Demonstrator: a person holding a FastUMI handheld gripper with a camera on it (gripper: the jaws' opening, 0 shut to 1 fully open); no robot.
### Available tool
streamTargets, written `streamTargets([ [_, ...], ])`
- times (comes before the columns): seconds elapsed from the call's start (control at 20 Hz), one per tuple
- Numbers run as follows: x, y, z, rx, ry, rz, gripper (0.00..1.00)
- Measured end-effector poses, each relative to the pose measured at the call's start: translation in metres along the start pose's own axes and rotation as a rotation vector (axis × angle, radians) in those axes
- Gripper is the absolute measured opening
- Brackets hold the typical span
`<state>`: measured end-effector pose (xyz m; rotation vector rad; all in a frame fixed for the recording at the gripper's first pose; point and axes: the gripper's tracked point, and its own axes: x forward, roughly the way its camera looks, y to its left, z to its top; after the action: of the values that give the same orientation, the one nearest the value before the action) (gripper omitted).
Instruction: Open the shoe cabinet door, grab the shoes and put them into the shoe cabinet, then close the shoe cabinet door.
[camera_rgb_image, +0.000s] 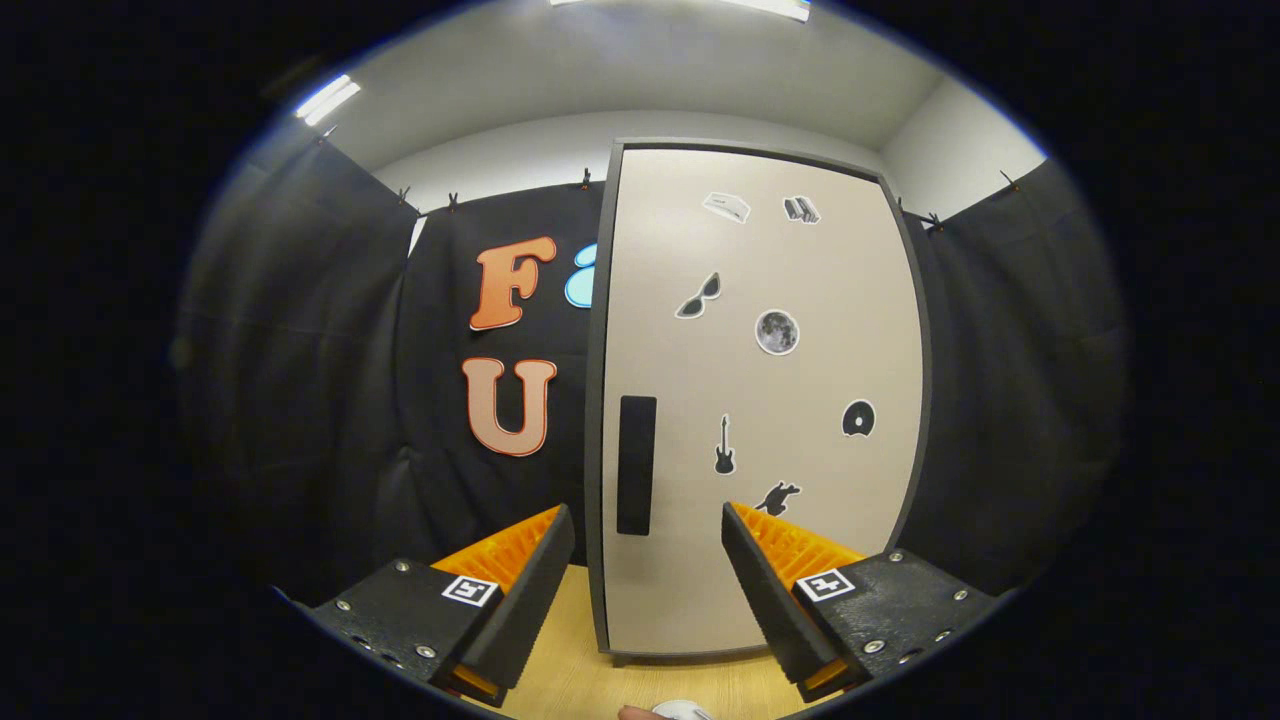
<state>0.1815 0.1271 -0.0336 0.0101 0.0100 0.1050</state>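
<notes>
Cabinet (760, 400) shut, upright on the table.
Beige door with stickers; dark handle (636, 465) near its left edge.

bright ceiling lights (327, 98) overhead, sharp focus, fisheye bending at the edges

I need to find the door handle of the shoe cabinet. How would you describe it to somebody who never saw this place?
Look at the tall beige shoe cabinet standing on the wooden floor before the black cloth wall, its door shut. Near the door's left edge, just beyond the open gripper, is the handle, a dark upright rectangle. The small stickers on the door are pictures; the handle alone is a plain black bar.
</notes>
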Motion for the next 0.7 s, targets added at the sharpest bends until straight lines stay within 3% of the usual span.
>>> streamTargets([
  [0.7,0.082,0.017,-0.006,0.018,-0.024,0.034,0.93],
])
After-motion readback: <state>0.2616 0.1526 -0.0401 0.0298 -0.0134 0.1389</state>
